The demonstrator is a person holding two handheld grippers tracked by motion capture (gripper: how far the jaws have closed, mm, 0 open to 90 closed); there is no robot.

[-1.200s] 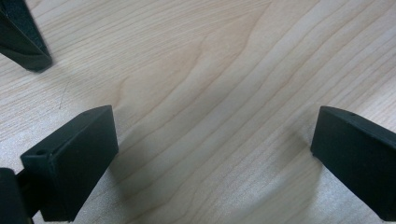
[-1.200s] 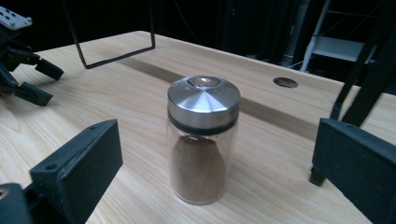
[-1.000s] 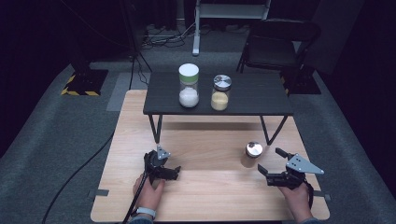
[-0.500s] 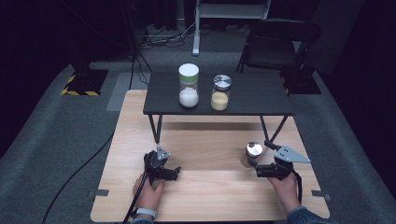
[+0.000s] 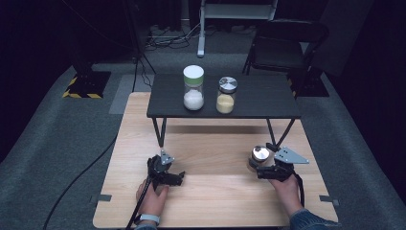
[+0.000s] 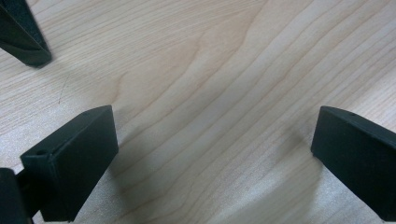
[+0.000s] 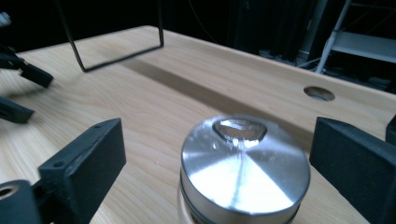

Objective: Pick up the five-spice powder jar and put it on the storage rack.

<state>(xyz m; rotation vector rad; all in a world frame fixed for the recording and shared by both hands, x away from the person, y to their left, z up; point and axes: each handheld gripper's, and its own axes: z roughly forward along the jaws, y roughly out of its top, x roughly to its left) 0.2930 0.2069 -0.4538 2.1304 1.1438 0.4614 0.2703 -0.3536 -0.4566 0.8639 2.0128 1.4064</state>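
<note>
Two grippers work for us here, one in each hand, and from the high view we count three jars in all: two on the black raised shelf [image 5: 258, 98] and one down on the wooden table [image 5: 210, 201]. On the shelf, a jar with a pale green lid [image 5: 193, 87] holds white powder, and just beside it stands a jar of yellow grains under a metal lid [image 5: 226, 95]. Our left gripper [image 5: 174, 177] rests low on the wood near the shelf's left leg, nothing near its jaws. Our right gripper [image 5: 258, 167] sits at the third jar, the steel-lidded jar [image 5: 260, 157], which stands upright on the table near the shelf's right leg. Next, the left gripper view: our left gripper [image 6: 212, 154] has its two black jaws spread wide with only bare wood grain between them, so it is released. Last, the right gripper view: our right gripper [image 7: 217, 158] has the steel-lidded jar [image 7: 245, 170] between its two jaws, which have just been closing, yet a clear gap shows on both sides and neither jaw touches the lid, so we grasp nothing yet. One round hole [image 7: 319, 93] marks the tabletop farther off.
</note>
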